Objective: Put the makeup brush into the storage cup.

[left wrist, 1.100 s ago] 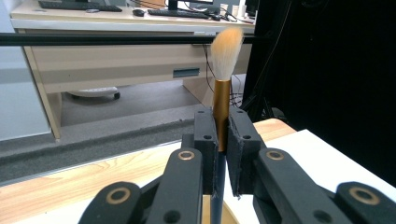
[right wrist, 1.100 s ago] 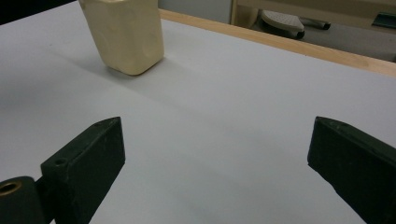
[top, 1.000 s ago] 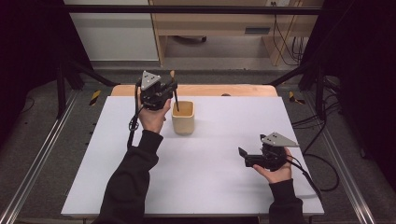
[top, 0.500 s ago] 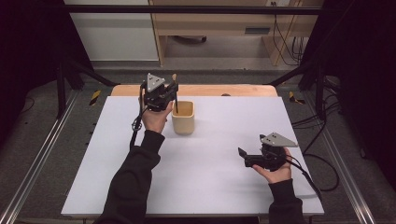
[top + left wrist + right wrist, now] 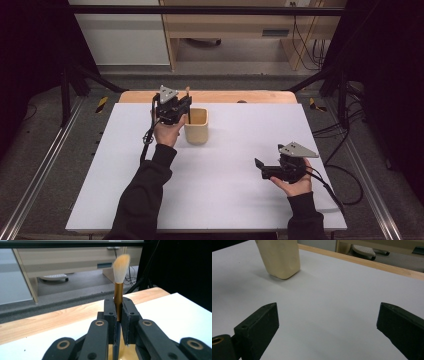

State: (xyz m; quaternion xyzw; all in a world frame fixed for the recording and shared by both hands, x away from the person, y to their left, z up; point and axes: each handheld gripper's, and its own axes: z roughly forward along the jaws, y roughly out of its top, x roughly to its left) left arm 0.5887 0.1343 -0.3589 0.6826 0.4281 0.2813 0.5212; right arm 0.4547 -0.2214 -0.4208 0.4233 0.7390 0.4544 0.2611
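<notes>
beige cup near the bench's far edge takes the brush clenched upright by the left gripper; right gripper gapes empty.

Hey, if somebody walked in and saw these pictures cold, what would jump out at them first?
Probably the makeup brush, upright with its pale bristles on top, clamped in the left claw right over the beige cup near the far edge of the white table. Next, the right claw, wide open and empty, low over the table's near right part.
</notes>
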